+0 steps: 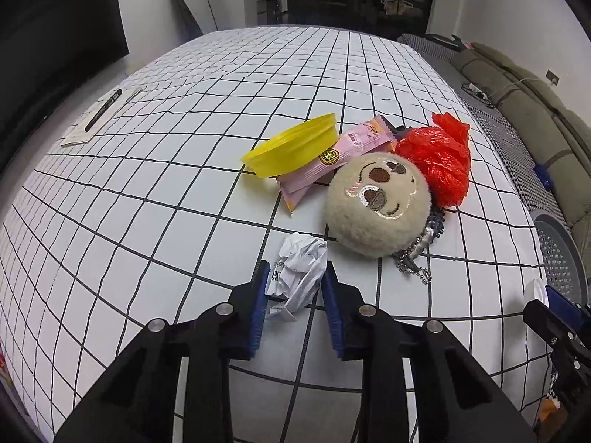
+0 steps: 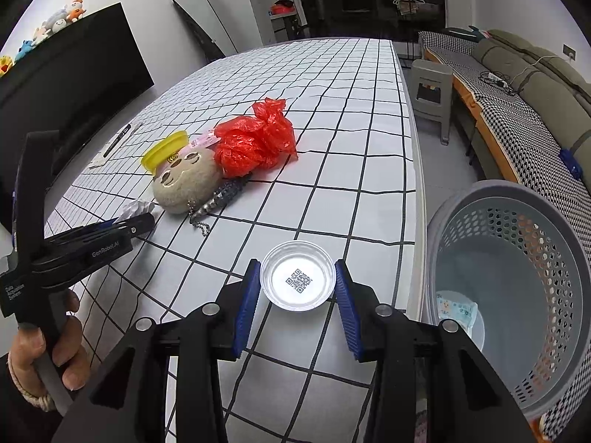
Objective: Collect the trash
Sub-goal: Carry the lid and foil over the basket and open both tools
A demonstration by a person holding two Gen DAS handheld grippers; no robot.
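A crumpled ball of white paper [image 1: 303, 254] lies on the checked tablecloth [image 1: 155, 221], and my left gripper [image 1: 295, 277] is shut on it, blue pads pressing both sides. In the right wrist view that gripper [image 2: 137, 221] reaches in from the left, held by a hand. My right gripper [image 2: 297, 264] is shut on a small clear plastic dish [image 2: 297, 282] with a QR code on its bottom, near the table's right edge. Further back lie a yellow lid [image 1: 295, 146], a pink snack wrapper [image 1: 332, 158] and a red plastic bag [image 1: 439, 155].
A round beige plush face [image 1: 380, 203] with a bead chain [image 1: 417, 258] lies beside the paper. A grey perforated basket [image 2: 461, 199] stands off the table's right edge with a packet [image 2: 456, 308] inside. A pen [image 1: 103, 110] on paper lies far left. A grey stool [image 2: 432, 88] and a sofa stand beyond.
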